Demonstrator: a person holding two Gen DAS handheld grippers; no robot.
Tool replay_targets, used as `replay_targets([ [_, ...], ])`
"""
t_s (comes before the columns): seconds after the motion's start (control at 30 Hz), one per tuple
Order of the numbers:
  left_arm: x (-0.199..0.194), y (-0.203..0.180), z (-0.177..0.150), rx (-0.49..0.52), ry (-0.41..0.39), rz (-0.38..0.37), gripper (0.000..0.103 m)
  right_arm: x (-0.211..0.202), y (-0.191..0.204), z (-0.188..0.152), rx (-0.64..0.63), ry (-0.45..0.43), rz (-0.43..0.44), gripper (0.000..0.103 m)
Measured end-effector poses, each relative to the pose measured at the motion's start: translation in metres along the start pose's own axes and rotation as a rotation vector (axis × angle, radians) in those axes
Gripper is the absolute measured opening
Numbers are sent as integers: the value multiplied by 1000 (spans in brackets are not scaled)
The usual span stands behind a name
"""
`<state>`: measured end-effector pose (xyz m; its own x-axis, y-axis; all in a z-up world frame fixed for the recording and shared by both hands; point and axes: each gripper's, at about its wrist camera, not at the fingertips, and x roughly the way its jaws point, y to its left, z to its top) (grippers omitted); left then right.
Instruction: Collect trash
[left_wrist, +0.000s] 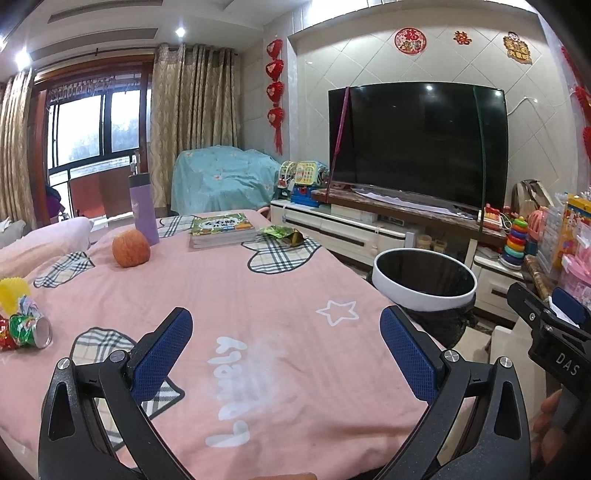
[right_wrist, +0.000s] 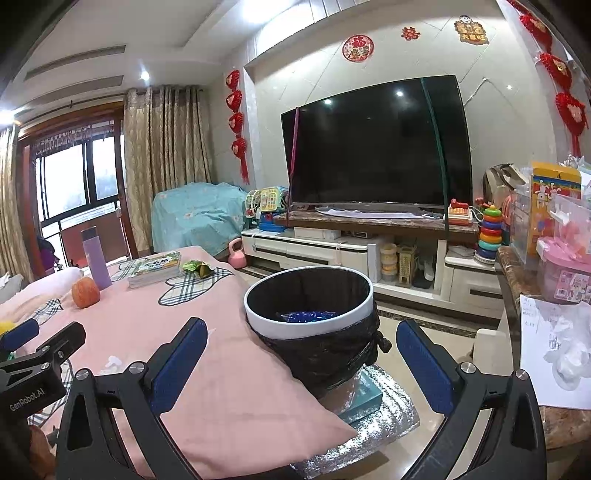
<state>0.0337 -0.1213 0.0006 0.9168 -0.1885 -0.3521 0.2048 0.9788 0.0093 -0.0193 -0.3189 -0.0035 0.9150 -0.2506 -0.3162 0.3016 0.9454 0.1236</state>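
A soft pink cloth (left_wrist: 229, 295) spreads wide, the round white-rimmed bin (right_wrist: 308, 317) with its crinkly black liner at two o'clock beside it, a crumpled green wrapper (left_wrist: 282, 233) at twelve o'clock, and both the left gripper (left_wrist: 286, 350) and right gripper (right_wrist: 301, 365) spread wide, empty.
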Motion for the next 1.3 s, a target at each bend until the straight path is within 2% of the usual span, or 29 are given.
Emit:
replay_targets([
  [1.3,-3,-5,-1,13,-10,3,103,-4,1,2,3,-5,14,103],
])
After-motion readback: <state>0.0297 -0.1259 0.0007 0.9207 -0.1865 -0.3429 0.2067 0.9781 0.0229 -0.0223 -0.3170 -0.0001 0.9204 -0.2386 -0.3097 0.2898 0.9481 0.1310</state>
